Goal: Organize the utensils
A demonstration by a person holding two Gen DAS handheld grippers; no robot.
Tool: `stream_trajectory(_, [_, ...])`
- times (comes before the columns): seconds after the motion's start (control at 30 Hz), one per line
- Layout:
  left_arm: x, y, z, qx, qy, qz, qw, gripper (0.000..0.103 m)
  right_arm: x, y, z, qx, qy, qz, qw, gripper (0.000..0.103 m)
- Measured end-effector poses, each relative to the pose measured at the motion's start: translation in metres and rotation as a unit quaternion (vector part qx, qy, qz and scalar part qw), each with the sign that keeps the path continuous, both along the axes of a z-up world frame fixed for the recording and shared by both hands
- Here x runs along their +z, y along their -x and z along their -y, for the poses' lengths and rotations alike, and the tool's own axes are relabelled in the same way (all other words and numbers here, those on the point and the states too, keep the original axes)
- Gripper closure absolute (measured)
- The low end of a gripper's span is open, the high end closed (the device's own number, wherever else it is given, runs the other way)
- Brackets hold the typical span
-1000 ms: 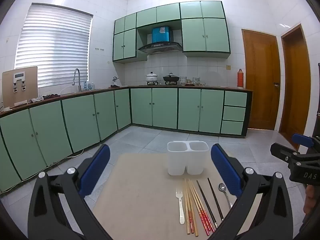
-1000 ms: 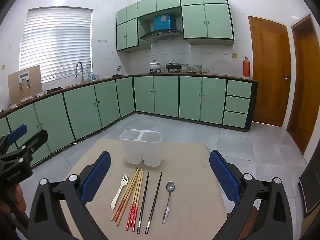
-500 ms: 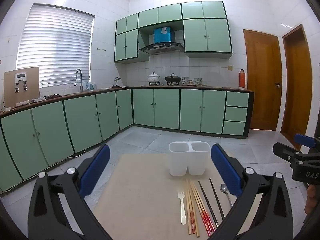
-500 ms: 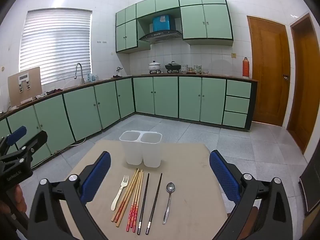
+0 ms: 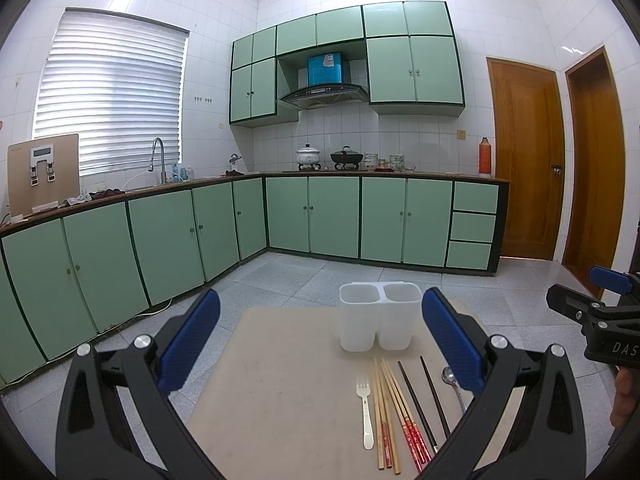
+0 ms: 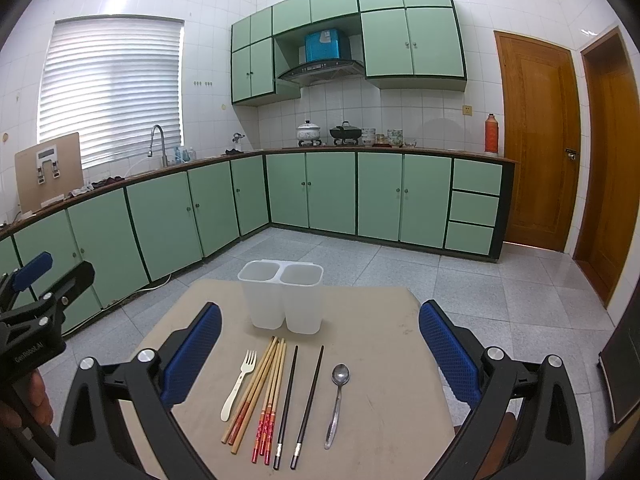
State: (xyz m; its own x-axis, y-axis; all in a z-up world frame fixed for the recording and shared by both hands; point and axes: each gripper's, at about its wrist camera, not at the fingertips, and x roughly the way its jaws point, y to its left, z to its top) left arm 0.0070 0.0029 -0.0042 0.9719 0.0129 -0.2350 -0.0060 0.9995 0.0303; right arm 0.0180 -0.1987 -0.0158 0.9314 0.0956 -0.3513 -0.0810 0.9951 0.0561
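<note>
A white two-compartment holder [image 6: 282, 296] stands upright on a beige table [image 6: 380, 344]; it also shows in the left wrist view [image 5: 378, 316]. In front of it lie a white fork [image 6: 239, 384], several wooden chopsticks [image 6: 260, 392], two black chopsticks [image 6: 298, 400] and a metal spoon [image 6: 337, 400]. The fork [image 5: 365, 412], wooden chopsticks [image 5: 390, 408] and spoon [image 5: 452, 384] also show in the left wrist view. My right gripper [image 6: 320, 348] is open and empty above the utensils. My left gripper [image 5: 320, 340] is open and empty, above the table left of the utensils.
Green kitchen cabinets [image 6: 360, 196] and a counter run along the far walls. Two wooden doors [image 6: 536, 144] are at the right. The floor [image 6: 460, 276] around the table is grey tile.
Both views have drifted slightly; the holder and utensils sit a touch lower in the left wrist view. Nothing was grasped or moved on the table.
</note>
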Motion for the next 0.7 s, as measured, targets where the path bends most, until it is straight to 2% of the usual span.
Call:
stream_trajectory(0.43, [-0.0027,-0.0004,-0.0029,0.0,0.0,0.0,1.0,0.005,0.0052,0.0064,0.0034,0.0,0.001,-0.001,1.0,0.006])
stream_trajectory(0.7, [-0.0036,-0.0013,-0.0038,0.0,0.001,-0.002,1.0,0.005,-0.0027,-0.0015,0.0012,-0.001,0.001,-0.003,1.0,0.006])
